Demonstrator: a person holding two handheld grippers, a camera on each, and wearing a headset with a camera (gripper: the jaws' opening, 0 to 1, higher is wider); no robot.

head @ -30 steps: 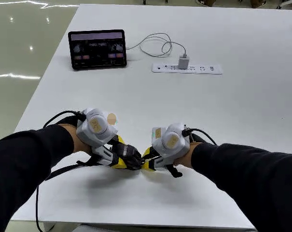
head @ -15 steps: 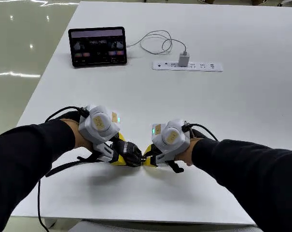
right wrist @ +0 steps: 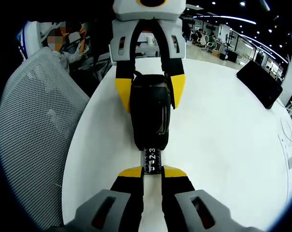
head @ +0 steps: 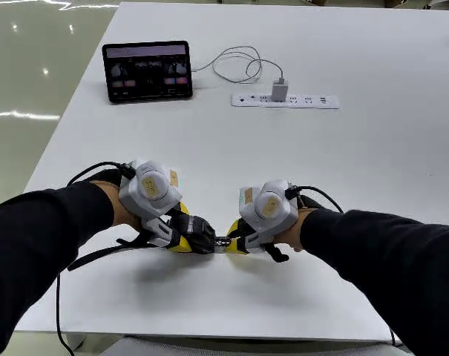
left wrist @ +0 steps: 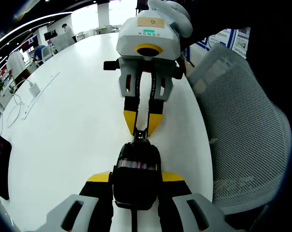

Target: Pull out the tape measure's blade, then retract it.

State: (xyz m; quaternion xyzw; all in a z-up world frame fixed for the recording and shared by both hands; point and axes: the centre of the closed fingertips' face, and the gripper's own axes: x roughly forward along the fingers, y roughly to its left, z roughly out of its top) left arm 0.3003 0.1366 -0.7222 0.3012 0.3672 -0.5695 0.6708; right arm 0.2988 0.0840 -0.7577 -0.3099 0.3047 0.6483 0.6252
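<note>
Black-cased tape measure [right wrist: 150, 111] lies on the white worktop [head: 298, 170] near its front edge, between the two yellow-tipped tools. The left hand-held gripper [left wrist: 136, 176] is clamped on the sides of the case. The right hand-held gripper [right wrist: 152, 172] is closed on the blade [right wrist: 152, 161], a short dark strip showing outside the case and printed 1, 2, 3. Farther back lie a tablet [head: 148, 72] and a white power strip [head: 285, 101].
</note>
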